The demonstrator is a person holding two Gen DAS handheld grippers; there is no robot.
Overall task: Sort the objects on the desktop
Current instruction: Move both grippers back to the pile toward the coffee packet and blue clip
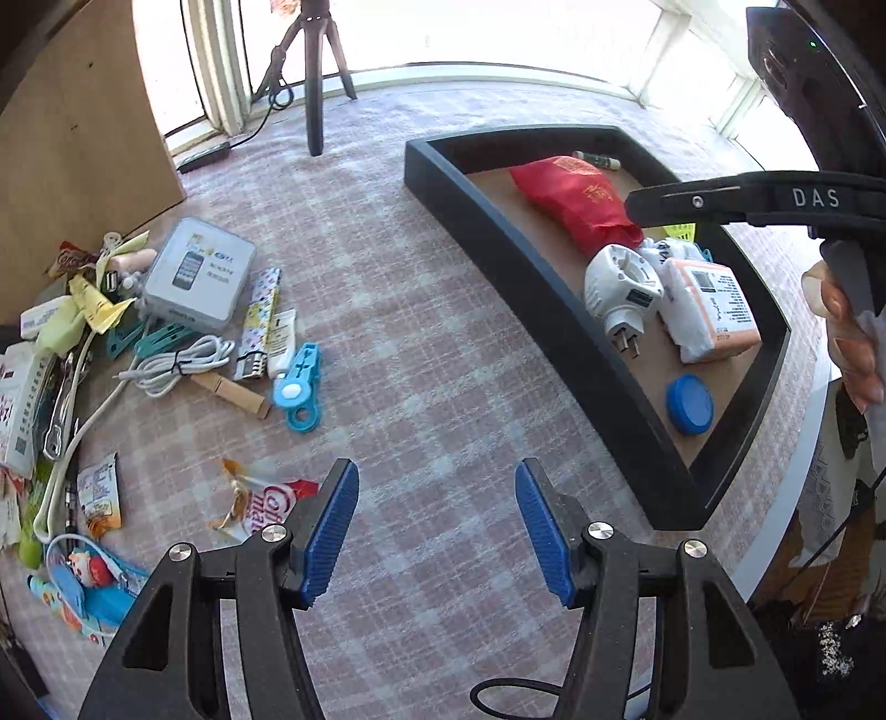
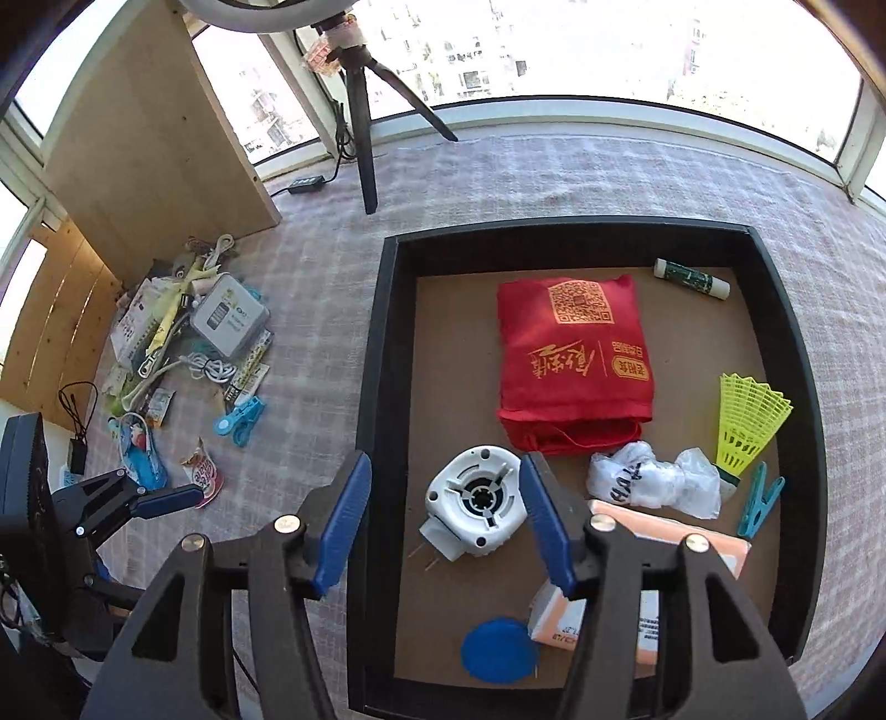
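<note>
Strong daylight from the far windows [image 2: 581, 50], blown out to white in the left wrist view. Checked tablecloth [image 1: 421, 310] evenly lit and washed pale at the far side. Soft short shadows under the black tray [image 2: 382, 354] walls. Heavy fisheye bending: tray edges and window frames curve, corners vignette to black. Focus sharp mid-frame, slight softness toward the rims.
</note>
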